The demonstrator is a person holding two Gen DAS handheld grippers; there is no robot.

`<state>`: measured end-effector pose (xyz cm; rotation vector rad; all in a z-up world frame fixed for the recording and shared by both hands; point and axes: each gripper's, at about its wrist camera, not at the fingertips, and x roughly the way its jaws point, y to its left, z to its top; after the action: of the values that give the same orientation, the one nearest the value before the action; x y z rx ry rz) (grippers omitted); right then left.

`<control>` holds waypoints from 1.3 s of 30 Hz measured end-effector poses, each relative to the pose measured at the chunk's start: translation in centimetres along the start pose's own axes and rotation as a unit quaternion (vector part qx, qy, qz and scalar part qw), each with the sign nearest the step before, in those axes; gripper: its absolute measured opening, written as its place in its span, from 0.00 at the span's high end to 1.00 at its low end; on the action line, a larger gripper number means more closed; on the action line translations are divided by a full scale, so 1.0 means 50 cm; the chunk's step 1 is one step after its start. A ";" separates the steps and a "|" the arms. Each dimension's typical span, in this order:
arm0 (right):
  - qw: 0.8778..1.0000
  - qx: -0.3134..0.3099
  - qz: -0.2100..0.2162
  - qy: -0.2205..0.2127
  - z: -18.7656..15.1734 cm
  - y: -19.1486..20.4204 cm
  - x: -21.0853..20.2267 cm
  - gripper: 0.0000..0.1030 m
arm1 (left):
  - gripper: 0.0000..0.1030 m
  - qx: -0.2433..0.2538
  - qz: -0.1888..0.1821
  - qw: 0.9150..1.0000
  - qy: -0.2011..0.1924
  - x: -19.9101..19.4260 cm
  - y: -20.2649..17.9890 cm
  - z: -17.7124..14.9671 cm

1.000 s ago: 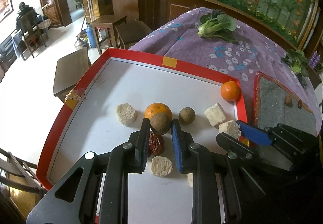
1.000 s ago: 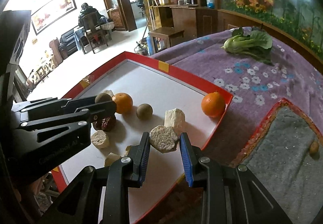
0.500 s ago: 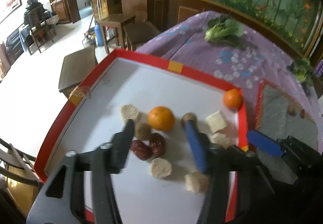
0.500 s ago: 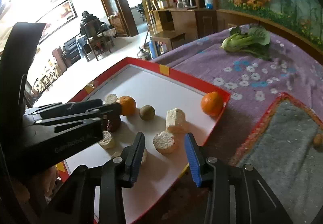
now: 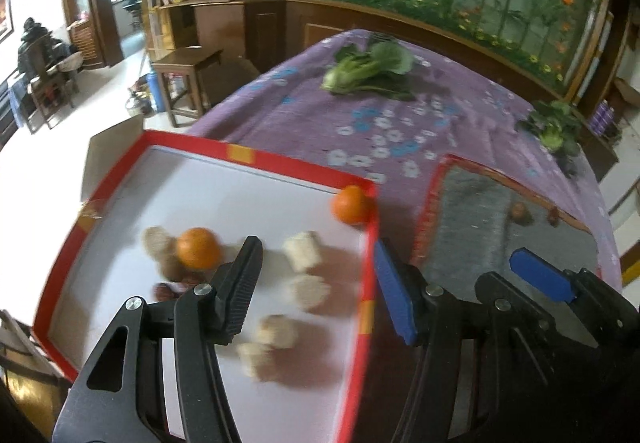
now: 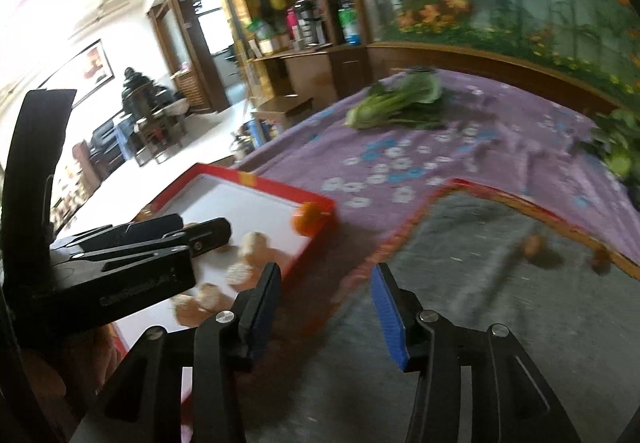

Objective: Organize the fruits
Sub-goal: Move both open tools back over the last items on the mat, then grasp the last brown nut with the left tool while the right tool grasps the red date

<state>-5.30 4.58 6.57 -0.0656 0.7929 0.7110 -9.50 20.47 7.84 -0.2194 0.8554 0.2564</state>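
So your fruit sits in the red-rimmed tray (image 5: 256, 157), all of it in the nearer half: one orange (image 5: 198, 248) among the pale cut chunks (image 5: 302, 256) and some dark, blurred pieces at its lower left, and a second orange (image 5: 349, 204) pressed into the far right corner against the rim. The far half of the white floor is bare, so you have room there. The near right rim runs just beside the blue pad of your left gripper (image 5: 316, 285), which hangs over the tray's right side with its jaws wide apart and nothing between them.

Your right gripper (image 6: 326, 301) is past the tray's right edge, over the grey mat (image 6: 500, 307) with the red border. Its jaws are opening and nothing is between them. Two small brown fruits (image 6: 534, 245) lie near the mat's far edge, well apart from the fingers; most of the mat is free. Between tray and mat runs a narrow strip of purple flowered cloth (image 5: 360, 123).

Farther out on the cloth lies a leafy green vegetable (image 5: 366, 73), and another green bunch (image 5: 554, 125) sits near the table's right edge. A seated person (image 6: 138, 91) is far off in the room.
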 end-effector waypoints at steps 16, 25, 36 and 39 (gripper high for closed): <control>0.991 0.092 -0.099 -0.021 -0.057 -0.249 -0.137 0.55 | 0.44 0.080 -0.047 0.996 0.016 0.039 -0.222 0.006; 0.983 0.127 -0.127 -0.023 -0.080 -0.351 -0.168 0.55 | 0.44 0.093 -0.062 0.993 0.048 0.094 -0.305 0.015; 0.976 0.169 -0.136 -0.029 -0.094 -0.447 -0.176 0.55 | 0.44 0.118 -0.092 0.987 0.064 0.153 -0.403 0.046; 0.976 0.167 -0.134 -0.025 -0.092 -0.461 -0.172 0.55 | 0.44 0.123 -0.096 0.985 0.071 0.174 -0.427 0.052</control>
<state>1.61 -19.37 4.42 0.1462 0.8278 0.3166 4.40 2.20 4.71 -0.0875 0.9909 -0.0468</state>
